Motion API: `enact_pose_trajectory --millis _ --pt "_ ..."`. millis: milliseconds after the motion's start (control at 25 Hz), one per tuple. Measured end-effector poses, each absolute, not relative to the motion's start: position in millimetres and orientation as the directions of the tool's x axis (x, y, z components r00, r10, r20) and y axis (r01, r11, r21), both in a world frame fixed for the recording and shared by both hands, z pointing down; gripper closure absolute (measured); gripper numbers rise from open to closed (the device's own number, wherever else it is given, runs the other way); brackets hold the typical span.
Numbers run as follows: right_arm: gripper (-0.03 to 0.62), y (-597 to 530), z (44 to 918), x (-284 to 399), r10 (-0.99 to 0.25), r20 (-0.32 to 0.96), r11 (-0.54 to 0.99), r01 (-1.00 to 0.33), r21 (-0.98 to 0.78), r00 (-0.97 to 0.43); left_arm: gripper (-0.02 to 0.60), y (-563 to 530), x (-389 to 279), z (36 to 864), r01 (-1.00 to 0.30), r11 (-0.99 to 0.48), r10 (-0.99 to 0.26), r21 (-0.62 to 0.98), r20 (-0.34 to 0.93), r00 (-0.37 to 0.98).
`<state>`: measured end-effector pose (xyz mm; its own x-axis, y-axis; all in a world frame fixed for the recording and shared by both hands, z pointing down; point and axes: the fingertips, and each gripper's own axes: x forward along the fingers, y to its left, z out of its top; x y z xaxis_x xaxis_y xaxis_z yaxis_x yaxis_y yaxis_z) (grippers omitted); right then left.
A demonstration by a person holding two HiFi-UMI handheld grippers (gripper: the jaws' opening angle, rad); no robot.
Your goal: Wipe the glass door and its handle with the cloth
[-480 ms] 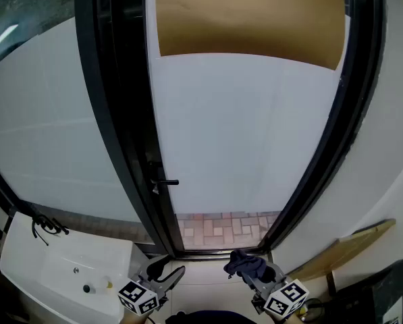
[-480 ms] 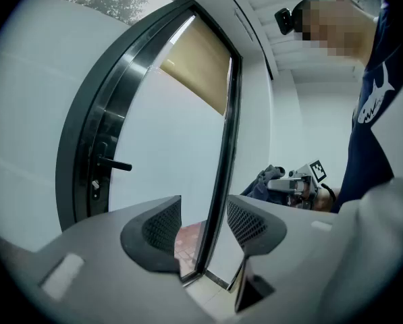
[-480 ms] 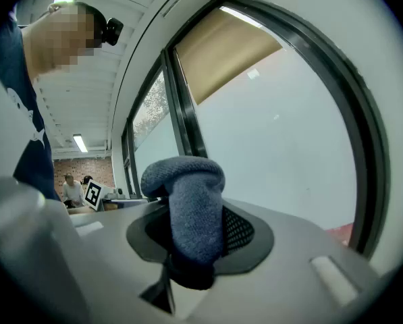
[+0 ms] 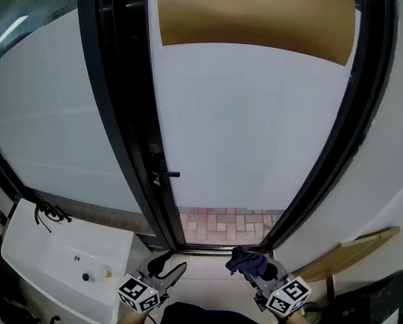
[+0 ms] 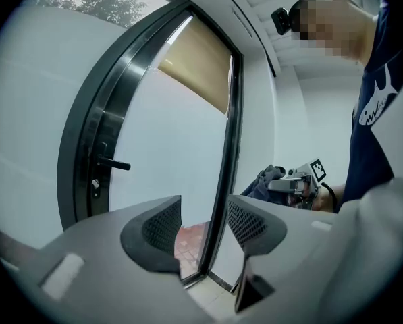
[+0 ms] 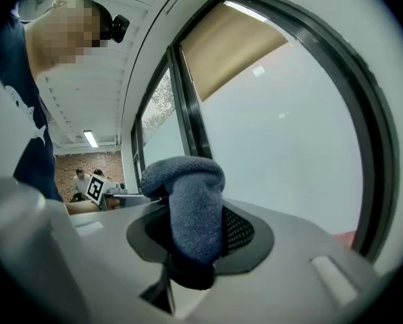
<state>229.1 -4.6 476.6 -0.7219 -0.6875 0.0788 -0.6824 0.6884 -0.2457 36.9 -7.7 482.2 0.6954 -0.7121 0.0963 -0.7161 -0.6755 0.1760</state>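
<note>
A frosted glass door (image 4: pixel 248 127) in a black frame fills the middle of the head view, with a tan blind (image 4: pixel 255 15) across its top. Its black lever handle (image 4: pixel 166 174) juts out at the left edge of the pane; the left gripper view shows the handle (image 5: pixel 112 163) too. My right gripper (image 4: pixel 250 264) is low at the right, shut on a dark blue cloth (image 4: pixel 245 260), which bulges between the jaws (image 6: pixel 191 208). My left gripper (image 4: pixel 166 267) hangs low at the left, open and empty (image 5: pixel 202 227). Both are well below the glass.
A white washbasin (image 4: pixel 59 265) with a black tap (image 4: pixel 49 213) stands at the lower left. A wooden board (image 4: pixel 346 248) leans by the wall at the right. Brick paving (image 4: pixel 225 223) shows through the clear strip at the door's foot.
The view has tilted slightly, so the door and handle sit a little higher in frame. Both grippers stay low, nearly where they were.
</note>
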Motion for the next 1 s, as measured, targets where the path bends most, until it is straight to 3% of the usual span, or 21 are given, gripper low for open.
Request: enact_pose_trajectory --millis 440,1000 --pt "0.467 -52.9 452.5 199.5 -0.676 0.064 0.723 -0.678 -0.134 -0.734 0.373 -32.1 17.2 491.4 -0.71 -0.676 -0.709 0.195 0.092 0.7" --pt "0.467 -166.7 389.2 87.9 -0.611 0.029 0.781 -0.597 0.182 -0.791 0.373 -108.3 -34.6 478.9 -0.682 -0.709 -0.683 0.177 0.067 0.727"
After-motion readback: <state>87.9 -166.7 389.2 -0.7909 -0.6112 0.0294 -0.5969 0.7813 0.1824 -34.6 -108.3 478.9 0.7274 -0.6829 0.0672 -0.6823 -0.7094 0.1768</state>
